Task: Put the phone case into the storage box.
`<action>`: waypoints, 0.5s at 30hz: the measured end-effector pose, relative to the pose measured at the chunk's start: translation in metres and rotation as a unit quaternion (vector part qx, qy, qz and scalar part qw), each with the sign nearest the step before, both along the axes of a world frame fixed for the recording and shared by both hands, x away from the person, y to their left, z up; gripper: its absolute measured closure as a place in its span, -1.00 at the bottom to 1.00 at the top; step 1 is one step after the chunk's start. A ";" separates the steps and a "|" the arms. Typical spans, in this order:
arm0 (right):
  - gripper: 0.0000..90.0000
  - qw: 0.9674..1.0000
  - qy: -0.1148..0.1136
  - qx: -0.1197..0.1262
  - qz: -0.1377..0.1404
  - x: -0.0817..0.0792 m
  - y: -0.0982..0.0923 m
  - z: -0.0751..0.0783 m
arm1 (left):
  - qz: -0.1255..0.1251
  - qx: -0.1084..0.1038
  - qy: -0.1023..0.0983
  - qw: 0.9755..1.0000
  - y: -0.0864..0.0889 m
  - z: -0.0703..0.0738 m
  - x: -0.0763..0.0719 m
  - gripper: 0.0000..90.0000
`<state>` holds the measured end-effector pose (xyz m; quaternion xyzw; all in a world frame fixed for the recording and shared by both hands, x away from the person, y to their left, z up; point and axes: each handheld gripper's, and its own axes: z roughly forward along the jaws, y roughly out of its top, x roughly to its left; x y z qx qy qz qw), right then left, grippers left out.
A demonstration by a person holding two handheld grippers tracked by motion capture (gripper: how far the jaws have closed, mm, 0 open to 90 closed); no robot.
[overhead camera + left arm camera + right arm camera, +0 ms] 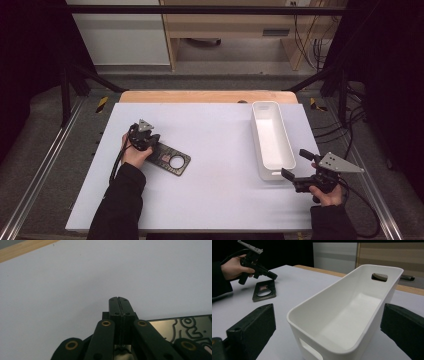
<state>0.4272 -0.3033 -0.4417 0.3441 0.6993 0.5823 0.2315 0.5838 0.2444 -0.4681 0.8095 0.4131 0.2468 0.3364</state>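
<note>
Right gripper (292, 162) level, wide-jawed at bin (272, 142); left gripper (156, 140) closed.

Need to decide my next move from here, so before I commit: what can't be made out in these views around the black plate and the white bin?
- Black plate: its near end is hidden under the left gripper in the high view; cut off by the right edge in the left gripper view.
- Whether the shut left gripper touches the plate: cannot tell.
- Plate's markings: too small to read.
- White bin: near wall's base cut off in the right gripper view.
- Right gripper: open, near the bin's end.
</note>
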 end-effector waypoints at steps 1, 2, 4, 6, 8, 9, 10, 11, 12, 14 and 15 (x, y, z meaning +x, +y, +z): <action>-0.99 1.000 0.001 -0.001 0.000 0.000 0.000 0.000 | -0.001 0.001 0.000 1.000 0.000 -0.001 0.000 0.98; -0.99 1.000 0.001 -0.001 0.000 0.000 0.000 0.000 | -0.003 0.003 0.000 1.000 -0.001 -0.001 0.001 0.98; -0.99 1.000 0.001 -0.001 0.000 0.000 0.000 0.000 | -0.003 0.008 0.002 1.000 -0.002 -0.002 0.002 0.98; -0.99 1.000 0.002 -0.001 0.000 0.000 0.000 0.000 | 0.000 0.012 0.003 1.000 -0.002 -0.003 0.003 0.98; -0.99 1.000 0.001 -0.001 0.000 0.000 0.000 0.000 | 0.001 0.013 0.006 1.000 -0.002 -0.004 0.004 0.98; -0.99 1.000 0.001 -0.001 0.000 0.000 0.000 0.000 | 0.001 0.013 0.006 1.000 -0.002 -0.004 0.004 0.98; -0.99 1.000 0.001 -0.001 0.000 0.000 0.000 -0.001 | 0.001 0.014 0.009 1.000 -0.003 -0.003 0.005 0.98; -0.99 1.000 0.002 -0.001 0.000 0.000 0.000 -0.001 | -0.002 0.020 0.012 1.000 -0.003 -0.002 0.005 0.98; -0.99 1.000 0.003 -0.002 0.001 0.000 0.000 -0.001 | -0.004 0.027 0.016 1.000 -0.005 -0.001 0.006 0.98; -0.99 1.000 0.002 -0.002 0.002 0.001 0.000 -0.001 | -0.007 0.036 0.027 0.999 -0.009 -0.001 0.010 0.98; -0.99 1.000 0.002 -0.002 0.002 0.001 0.000 -0.001 | -0.007 0.036 0.027 0.999 -0.009 -0.001 0.010 0.98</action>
